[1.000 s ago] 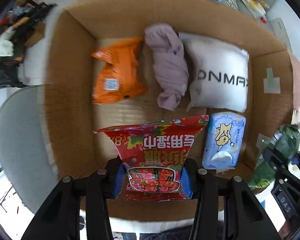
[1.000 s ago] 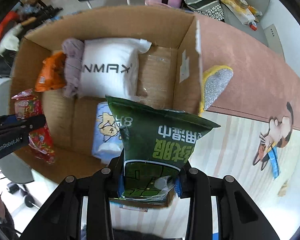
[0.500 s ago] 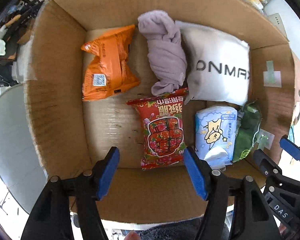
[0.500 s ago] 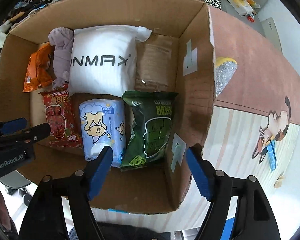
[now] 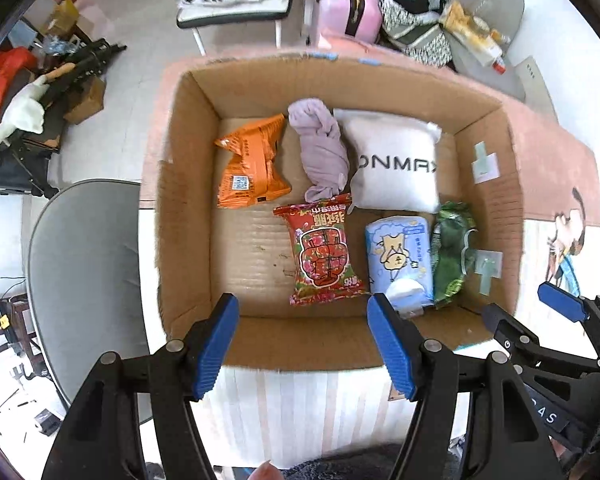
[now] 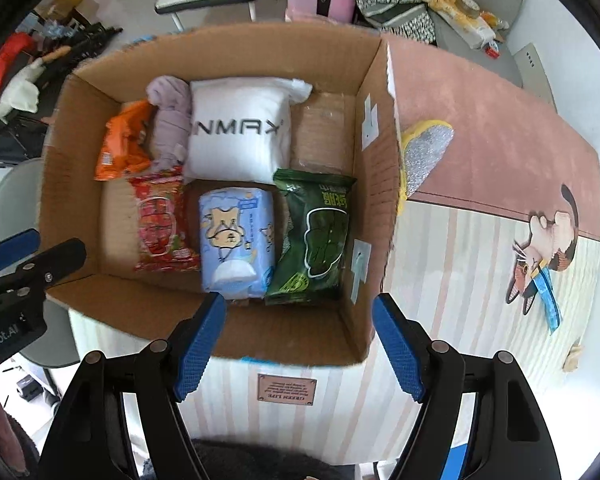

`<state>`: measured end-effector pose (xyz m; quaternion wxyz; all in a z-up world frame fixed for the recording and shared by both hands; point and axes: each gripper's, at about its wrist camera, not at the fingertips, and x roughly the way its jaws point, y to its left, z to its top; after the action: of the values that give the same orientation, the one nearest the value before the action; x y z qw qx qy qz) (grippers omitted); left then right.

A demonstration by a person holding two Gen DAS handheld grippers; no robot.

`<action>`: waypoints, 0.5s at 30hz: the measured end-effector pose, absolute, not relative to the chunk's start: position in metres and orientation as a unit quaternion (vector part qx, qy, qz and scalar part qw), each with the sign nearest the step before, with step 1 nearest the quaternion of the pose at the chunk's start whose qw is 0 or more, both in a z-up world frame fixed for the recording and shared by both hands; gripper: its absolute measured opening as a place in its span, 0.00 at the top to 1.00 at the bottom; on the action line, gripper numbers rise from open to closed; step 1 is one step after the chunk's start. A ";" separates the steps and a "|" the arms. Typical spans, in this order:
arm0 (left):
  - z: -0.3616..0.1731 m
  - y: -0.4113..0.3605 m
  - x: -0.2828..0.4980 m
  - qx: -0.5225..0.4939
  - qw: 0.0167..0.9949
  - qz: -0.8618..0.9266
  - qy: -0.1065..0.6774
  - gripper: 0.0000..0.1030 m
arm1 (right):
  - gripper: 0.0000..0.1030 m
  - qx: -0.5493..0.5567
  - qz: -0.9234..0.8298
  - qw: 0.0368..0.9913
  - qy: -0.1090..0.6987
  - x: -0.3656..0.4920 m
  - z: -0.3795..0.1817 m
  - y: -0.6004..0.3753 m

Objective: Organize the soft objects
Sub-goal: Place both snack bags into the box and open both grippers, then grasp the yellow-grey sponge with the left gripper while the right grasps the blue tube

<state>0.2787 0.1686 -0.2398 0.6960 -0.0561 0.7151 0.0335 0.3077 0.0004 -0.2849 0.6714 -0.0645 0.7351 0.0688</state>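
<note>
An open cardboard box (image 5: 182, 200) (image 6: 374, 208) holds several soft items: an orange packet (image 5: 252, 168), a rolled lilac cloth (image 5: 322, 148), a white pillow pack (image 5: 396, 166), a red snack bag (image 5: 322, 256) (image 6: 160, 224), a blue tissue pack (image 5: 398, 260) (image 6: 236, 240) and a green snack bag (image 5: 452, 256) (image 6: 320, 240). My left gripper (image 5: 302, 346) is open and empty, above the box's near wall. My right gripper (image 6: 298, 346) is open and empty, above the near right corner of the box.
A yellow and silver sponge (image 6: 422, 152) lies on the pink mat just right of the box. A grey chair (image 5: 84, 272) stands left of the table. A pink case (image 5: 348, 8), clothes and clutter lie beyond the box.
One second ago each gripper was shut on a snack bag. Both opened and dropped the red and green bags into the box. Both grippers have since pulled back and up, away from it.
</note>
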 end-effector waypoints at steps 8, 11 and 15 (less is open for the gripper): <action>-0.201 0.167 0.251 -0.054 0.731 0.048 0.678 0.30 | 0.24 -0.047 0.091 0.708 0.698 0.280 -0.230 -0.002; -0.187 0.165 0.241 -0.048 0.745 0.055 0.663 0.05 | 0.17 -0.044 0.100 0.720 0.685 0.269 -0.213 -0.003; -0.171 0.161 0.229 -0.041 0.760 0.069 0.645 0.05 | 0.00 -0.030 0.112 0.731 0.672 0.253 -0.195 -0.008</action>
<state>0.2292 0.1613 -0.1713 0.7597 -0.0406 0.6453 0.0691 0.2534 -0.0075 -0.1951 0.7311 -0.0295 0.6724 0.1121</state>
